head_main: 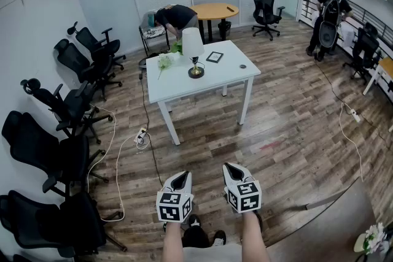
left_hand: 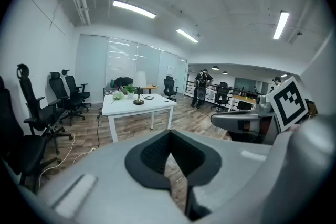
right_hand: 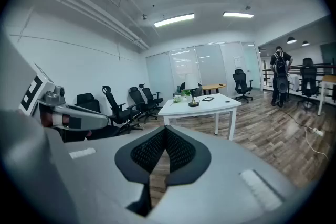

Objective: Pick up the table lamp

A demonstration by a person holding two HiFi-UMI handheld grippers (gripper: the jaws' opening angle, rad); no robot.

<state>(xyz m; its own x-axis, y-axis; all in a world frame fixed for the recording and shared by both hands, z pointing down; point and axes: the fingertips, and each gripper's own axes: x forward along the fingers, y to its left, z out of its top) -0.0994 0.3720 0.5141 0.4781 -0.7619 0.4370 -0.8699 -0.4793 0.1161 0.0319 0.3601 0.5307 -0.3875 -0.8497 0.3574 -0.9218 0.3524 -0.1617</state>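
I carry my left hand-held gripper [head_main: 179,180] and right hand-held gripper [head_main: 233,172] low, both pressed together and empty, because the table lamp [head_main: 194,53] stands mid-surface [head_main: 230,73], well apart across the floor [head_main: 288,132].

On the table [head_main: 224,73], a dark spot [head_main: 243,67] is too small to tell; left of the table, chairs [head_main: 31,221] run off the edge.

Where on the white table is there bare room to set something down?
The near strip of the white table, between the lamp base and the front edge, is bare. The far left corner is crowded: plant, lamp, frame.
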